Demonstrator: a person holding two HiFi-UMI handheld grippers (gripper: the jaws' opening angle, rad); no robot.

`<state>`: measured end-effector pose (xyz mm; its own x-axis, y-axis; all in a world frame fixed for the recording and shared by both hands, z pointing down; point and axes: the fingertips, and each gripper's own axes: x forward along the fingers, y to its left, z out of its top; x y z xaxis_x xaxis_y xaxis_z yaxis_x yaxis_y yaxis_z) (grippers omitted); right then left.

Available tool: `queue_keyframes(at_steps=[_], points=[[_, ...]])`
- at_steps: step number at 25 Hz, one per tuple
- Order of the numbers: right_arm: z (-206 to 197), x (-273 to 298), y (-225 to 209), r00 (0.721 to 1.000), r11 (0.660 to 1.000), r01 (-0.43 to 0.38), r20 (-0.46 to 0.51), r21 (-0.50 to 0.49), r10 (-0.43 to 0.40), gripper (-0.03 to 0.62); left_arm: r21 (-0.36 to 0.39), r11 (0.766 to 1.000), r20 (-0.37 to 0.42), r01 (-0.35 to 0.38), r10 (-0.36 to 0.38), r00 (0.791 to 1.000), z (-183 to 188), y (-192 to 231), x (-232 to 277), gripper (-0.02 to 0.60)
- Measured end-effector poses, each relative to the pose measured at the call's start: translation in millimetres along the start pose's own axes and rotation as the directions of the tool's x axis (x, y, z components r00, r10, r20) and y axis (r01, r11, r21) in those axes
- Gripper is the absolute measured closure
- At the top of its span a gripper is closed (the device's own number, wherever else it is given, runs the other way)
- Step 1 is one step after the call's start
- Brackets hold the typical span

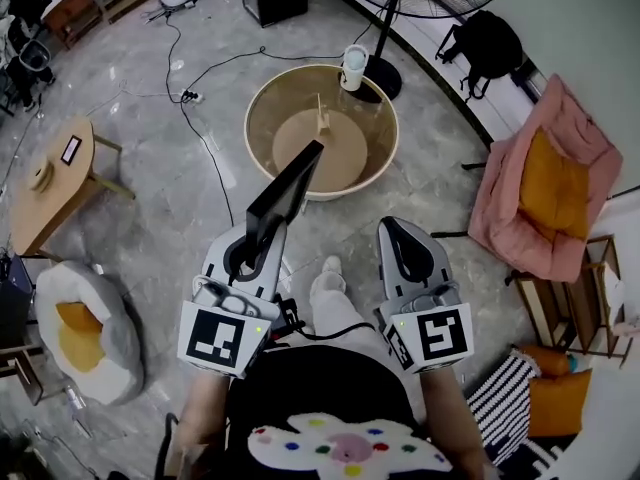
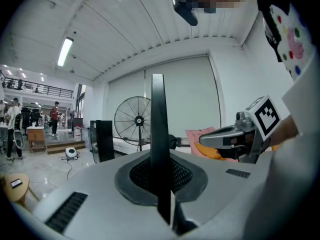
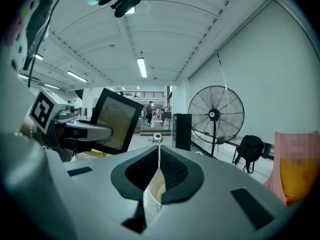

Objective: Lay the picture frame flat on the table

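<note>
The picture frame [image 1: 287,192] is black and thin. It is held up in the air, tilted, with its top end over the near rim of the round beige table [image 1: 266,93]. My left gripper [image 1: 248,245] is shut on the frame's lower edge. In the left gripper view the frame [image 2: 158,129] stands edge-on between the pads of the left gripper [image 2: 161,170]. My right gripper [image 1: 396,232] hovers beside it, shut and empty. The right gripper view shows the right gripper [image 3: 158,165] closed, with the frame [image 3: 115,121] off to its left.
A white cup [image 1: 354,67] stands at the table's far rim and a small wooden stand [image 1: 323,118] on its top. A standing fan [image 1: 395,28], a pink armchair [image 1: 545,183], a wooden side table [image 1: 50,183] and an egg-shaped cushion [image 1: 85,328] surround me. Cables cross the floor.
</note>
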<state>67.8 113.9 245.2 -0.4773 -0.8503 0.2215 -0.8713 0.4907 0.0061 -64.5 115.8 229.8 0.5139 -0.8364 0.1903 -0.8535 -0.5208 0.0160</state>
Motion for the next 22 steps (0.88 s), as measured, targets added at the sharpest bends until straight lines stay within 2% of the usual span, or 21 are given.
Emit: queue_keyframes(at_steps=[14, 17, 22], points=[[15, 110, -77, 0.994, 0.994, -0.104, -0.037, -0.033, 0.102, 0.557, -0.035, 0.995, -0.035, -0.09, 0.089, 0.995, 16, 54, 110, 0.558], [19, 124, -91, 0.994, 0.993, -0.109, -0.038, -0.055, 0.107, 0.557, -0.022, 0.996, -0.023, -0.09, 0.09, 0.996, 21, 57, 127, 0.558], [18, 136, -103, 0.991, 0.99, -0.129, -0.041, -0.056, 0.127, 0.557, -0.036, 0.992, -0.055, -0.118, 0.116, 0.992, 17, 61, 142, 0.558]])
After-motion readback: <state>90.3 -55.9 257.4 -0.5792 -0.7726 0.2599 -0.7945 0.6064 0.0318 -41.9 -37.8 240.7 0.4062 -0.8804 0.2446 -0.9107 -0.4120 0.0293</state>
